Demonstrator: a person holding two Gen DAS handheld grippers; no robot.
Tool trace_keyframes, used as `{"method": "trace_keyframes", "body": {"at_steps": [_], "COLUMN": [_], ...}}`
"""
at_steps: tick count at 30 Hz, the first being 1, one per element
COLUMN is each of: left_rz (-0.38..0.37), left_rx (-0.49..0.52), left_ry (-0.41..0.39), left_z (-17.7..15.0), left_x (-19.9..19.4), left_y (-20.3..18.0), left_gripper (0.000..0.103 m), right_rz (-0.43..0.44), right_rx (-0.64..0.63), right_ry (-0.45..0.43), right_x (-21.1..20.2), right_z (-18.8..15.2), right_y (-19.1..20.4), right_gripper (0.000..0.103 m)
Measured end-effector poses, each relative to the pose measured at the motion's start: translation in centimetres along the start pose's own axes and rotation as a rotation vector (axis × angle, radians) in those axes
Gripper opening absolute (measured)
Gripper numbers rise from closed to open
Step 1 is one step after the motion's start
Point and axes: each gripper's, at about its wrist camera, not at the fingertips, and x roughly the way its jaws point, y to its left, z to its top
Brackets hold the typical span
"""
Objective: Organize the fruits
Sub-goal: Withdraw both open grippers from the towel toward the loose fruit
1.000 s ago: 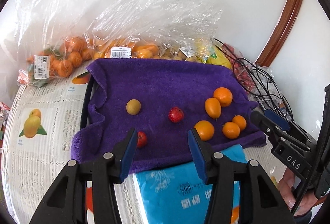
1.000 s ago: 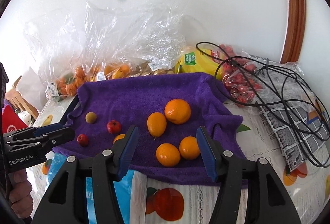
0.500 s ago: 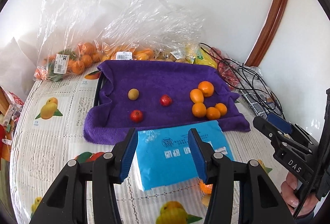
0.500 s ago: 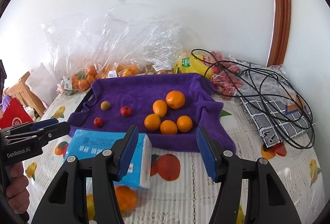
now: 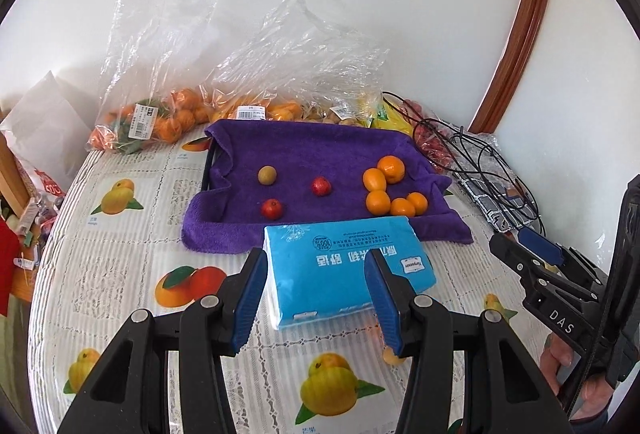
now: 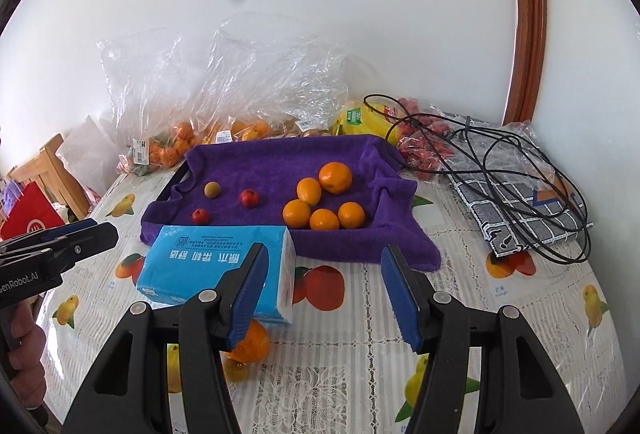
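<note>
Blue tissue pack [image 6: 208,266] blocks the near edge of the purple towel [image 6: 280,162]; bare worktop [image 6: 360,314] beside it passable. Bagged fruit [image 5: 160,118] walls the rear; cables [image 6: 500,170] clutter right.

Purple towel [image 5: 328,158]: plush terry cloth, matt. Tissue pack [image 5: 344,266]: glossy blue plastic wrap. Counter [image 5: 120,274] cover: lace-patterned with printed fruit, slight sheen. Bags [image 5: 304,66]: clear crinkled plastic film. Oranges [image 6: 336,178]: smooth, faintly shiny peel. Gripper bodies: matt black plastic; fingers [image 6: 250,290]: ribbed blue pads. Door frame [image 6: 528,14]: varnished wood.
</note>
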Motion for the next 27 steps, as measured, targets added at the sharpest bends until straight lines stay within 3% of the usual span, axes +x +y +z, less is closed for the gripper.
{"method": "trace_keyframes", "body": {"at_steps": [15,27], "left_rz": [0.003,0.031], "left_rx": [-0.001,-0.069], "left_ry": [0.015,0.04], "left_z": [-3.5,-6.6], "left_x": [-1.4,-0.6], "left_y": [0.4,3.4], "left_gripper": [0.048,0.048], "right_rz": [0.044,0.069], "right_rx": [-0.013,-0.012], "right_ry": [0.028,0.072], "right_x": [-1.5,-0.4], "right_z": [-2.0,-5.0], "right_y": [1.6,1.6], "right_gripper": [0.058,0.054]}}
